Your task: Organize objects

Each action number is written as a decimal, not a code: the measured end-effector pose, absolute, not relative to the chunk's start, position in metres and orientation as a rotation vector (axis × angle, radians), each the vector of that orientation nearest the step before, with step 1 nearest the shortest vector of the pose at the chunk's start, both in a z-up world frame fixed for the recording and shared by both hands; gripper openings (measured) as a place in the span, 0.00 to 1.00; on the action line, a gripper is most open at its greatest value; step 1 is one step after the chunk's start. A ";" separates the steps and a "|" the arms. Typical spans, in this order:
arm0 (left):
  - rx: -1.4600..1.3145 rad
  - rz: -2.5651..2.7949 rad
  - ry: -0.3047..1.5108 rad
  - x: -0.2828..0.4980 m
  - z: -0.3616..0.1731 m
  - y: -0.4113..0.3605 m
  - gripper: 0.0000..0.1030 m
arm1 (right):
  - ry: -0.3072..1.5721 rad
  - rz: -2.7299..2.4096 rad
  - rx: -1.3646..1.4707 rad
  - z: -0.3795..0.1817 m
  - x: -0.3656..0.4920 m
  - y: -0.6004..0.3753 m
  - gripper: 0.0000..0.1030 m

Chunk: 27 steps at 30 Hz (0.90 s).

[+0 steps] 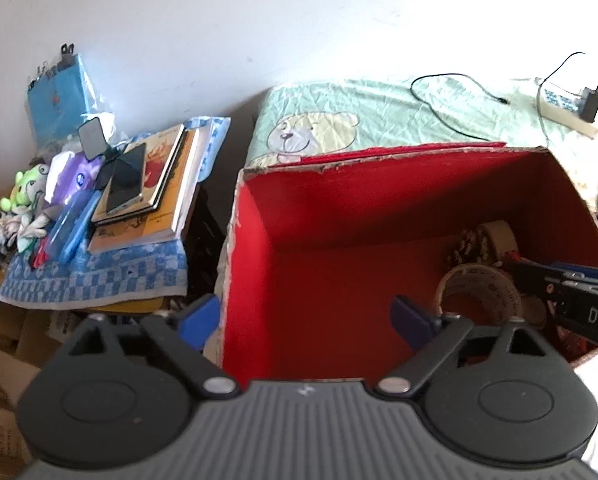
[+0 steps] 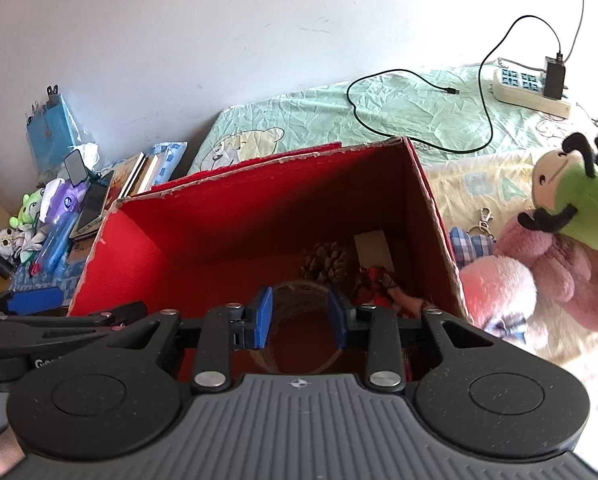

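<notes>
red box on the bed, tape inside

the bed [image 2: 399,108] carries the red box [image 1: 339,216], open-topped. plush toys [image 2: 555,248] lie just right of it. left gripper [image 1: 307,320] hangs over the box's left wall, jaws wide apart. right gripper [image 2: 301,316] is inside, jaws part open above the tape roll [image 2: 299,300].

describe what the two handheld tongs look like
Both tongs, left and right, match: a ribbed grey body, two round black discs, black linkage arms with silver pivot pins, and blue pads on the fingertips. White lettering marks the right one's side.
</notes>
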<state>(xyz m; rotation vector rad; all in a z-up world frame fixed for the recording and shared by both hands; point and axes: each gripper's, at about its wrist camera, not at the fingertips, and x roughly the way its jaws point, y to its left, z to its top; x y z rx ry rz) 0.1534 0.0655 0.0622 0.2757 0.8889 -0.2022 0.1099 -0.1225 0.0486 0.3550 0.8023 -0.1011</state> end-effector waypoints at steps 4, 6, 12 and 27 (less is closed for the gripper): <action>0.288 -0.209 0.888 0.148 0.066 0.064 0.91 | 0.820 -0.128 0.365 0.049 0.103 -0.122 0.33; 0.285 -0.211 0.891 0.144 0.069 0.062 0.91 | 0.803 -0.138 0.361 0.053 0.100 -0.124 0.33; 0.284 -0.163 0.862 0.129 0.076 0.058 0.93 | 0.767 -0.085 0.357 0.056 0.092 -0.135 0.33; 0.179 0.008 0.879 0.070 0.093 0.052 0.93 | 0.748 0.259 0.381 0.076 0.058 -0.168 0.33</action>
